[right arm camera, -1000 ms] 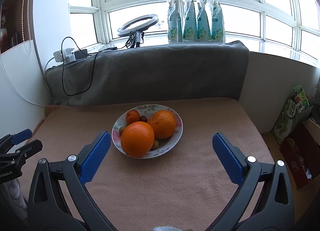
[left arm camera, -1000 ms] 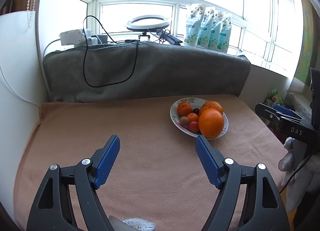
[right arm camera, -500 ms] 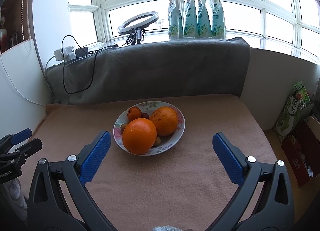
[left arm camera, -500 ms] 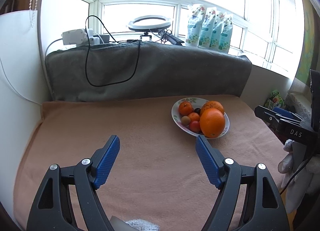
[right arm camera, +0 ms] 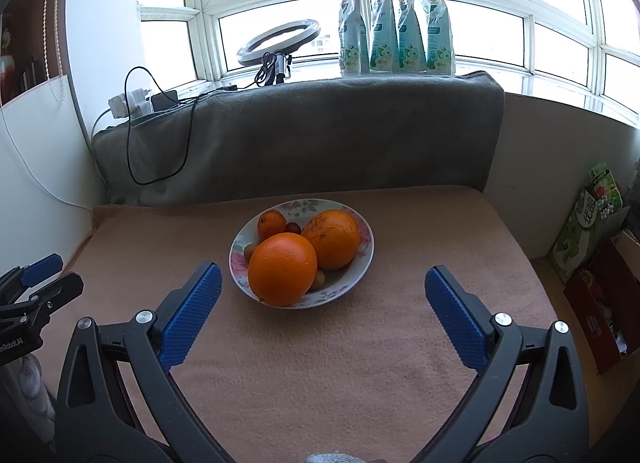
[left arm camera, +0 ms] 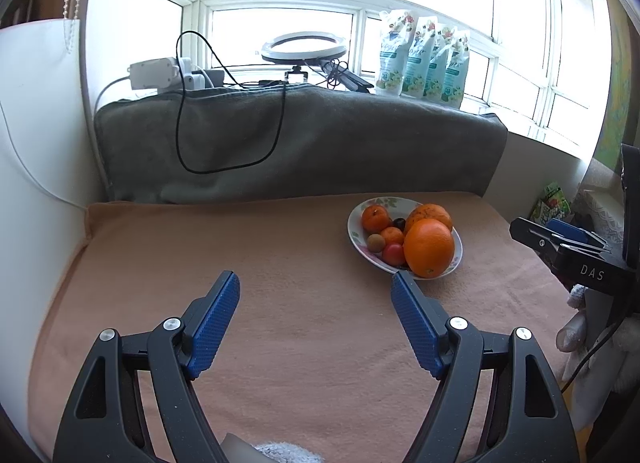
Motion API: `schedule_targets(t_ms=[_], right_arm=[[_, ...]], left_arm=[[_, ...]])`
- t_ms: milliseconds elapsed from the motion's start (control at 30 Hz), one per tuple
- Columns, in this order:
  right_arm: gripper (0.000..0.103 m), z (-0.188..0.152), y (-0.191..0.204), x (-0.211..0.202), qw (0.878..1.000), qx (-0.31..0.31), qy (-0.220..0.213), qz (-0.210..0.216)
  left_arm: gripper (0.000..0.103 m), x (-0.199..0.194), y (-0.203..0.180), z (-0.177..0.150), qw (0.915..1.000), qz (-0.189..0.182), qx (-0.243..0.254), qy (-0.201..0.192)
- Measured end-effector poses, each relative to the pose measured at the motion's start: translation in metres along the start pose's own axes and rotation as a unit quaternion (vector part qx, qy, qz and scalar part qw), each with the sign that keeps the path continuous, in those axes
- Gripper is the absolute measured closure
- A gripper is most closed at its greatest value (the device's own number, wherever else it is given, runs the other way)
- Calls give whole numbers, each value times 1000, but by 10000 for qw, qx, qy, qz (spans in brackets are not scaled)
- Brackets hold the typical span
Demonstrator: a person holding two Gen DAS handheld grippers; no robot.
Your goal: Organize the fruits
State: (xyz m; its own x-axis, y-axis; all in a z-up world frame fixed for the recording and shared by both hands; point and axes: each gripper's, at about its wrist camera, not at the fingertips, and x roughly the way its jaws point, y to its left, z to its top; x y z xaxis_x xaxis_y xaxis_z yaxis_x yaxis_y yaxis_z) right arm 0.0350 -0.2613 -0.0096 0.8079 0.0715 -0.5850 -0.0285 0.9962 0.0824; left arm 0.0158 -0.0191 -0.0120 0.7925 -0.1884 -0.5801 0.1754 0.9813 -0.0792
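Observation:
A floral plate (right arm camera: 362, 263) holds two large oranges (right arm camera: 282, 268), a small mandarin (right arm camera: 271, 223) and several small fruits on a peach-coloured cloth (right arm camera: 320, 363). In the left wrist view the plate (left arm camera: 354, 229) lies to the right, with the front orange (left arm camera: 429, 247). My right gripper (right arm camera: 320, 295) is open and empty, just in front of the plate. My left gripper (left arm camera: 316, 295) is open and empty, over the cloth, left of the plate. The right gripper also shows in the left wrist view (left arm camera: 560, 243), the left in the right wrist view (right arm camera: 36, 283).
A grey cushion (right arm camera: 300, 135) backs the cloth, with cables (right arm camera: 160, 135), a power strip (left arm camera: 154, 73), a ring light (right arm camera: 278, 41) and several refill pouches (right arm camera: 396, 23) on the sill. Boxes (right arm camera: 592, 231) stand on the right. A white wall (left arm camera: 36, 183) stands on the left.
Both grippers have drifted slightly; the plate sits a little nearer the right gripper. Both stay open and empty.

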Motion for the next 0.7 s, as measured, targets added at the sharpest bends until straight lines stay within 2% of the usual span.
schedule_targets(t_ms=[700], right_arm=[[0, -3, 1, 7, 9999, 29, 114, 28]], left_arm=[[25, 5, 4, 0, 10000, 59, -28, 6]])
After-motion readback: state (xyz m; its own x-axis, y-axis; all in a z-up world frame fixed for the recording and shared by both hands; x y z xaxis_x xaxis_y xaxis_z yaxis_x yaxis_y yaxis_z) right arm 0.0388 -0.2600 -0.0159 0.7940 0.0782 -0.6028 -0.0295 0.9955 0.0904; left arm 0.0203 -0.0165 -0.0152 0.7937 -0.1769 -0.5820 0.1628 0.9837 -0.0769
